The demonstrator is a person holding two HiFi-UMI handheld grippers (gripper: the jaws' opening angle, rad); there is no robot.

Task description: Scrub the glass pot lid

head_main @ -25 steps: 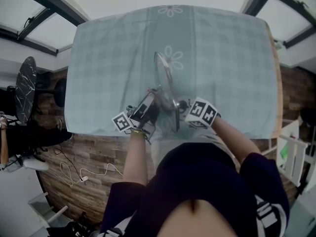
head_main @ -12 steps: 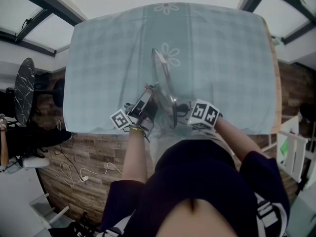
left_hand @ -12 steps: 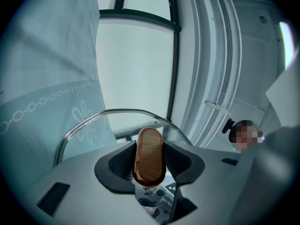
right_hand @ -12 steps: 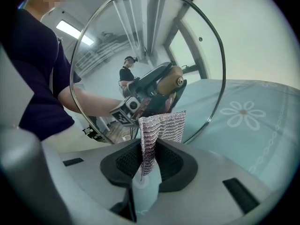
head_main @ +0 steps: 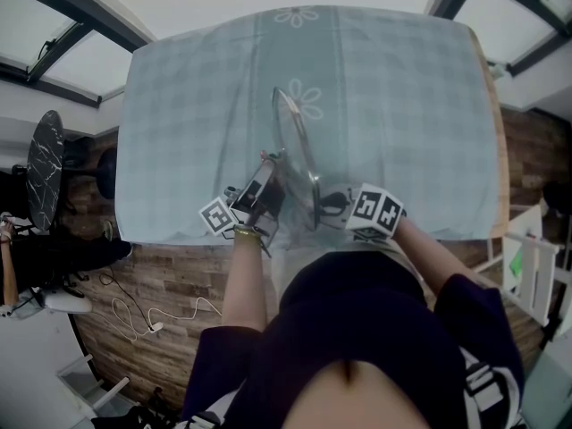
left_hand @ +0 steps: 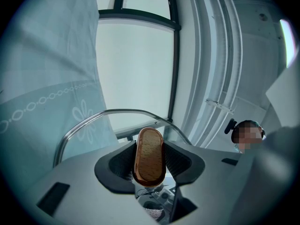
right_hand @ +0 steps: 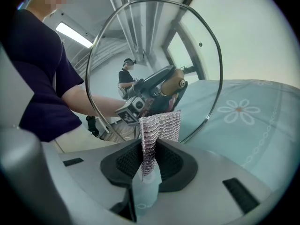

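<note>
Head view catches the one lid (head_main: 290, 146) edge-on, its glass hard to make out, upright over the tablecloth (head_main: 179, 105) between two grippers. Left gripper (head_main: 271, 179) has its jaws clamped on the single wooden knob (left_hand: 150, 156), which hides most of the lid in its own view. Right gripper (head_main: 329, 202) pinches one knitted cloth (right_hand: 158, 128) between closed jaws, raised before the glass; whether it touches cannot be told. Its body cuts off the lid's lower rim.

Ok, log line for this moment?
left tool: shut on lid handle | right tool: shut on scrub cloth | glass lid: held upright | cloth-lid contact: unclear
</note>
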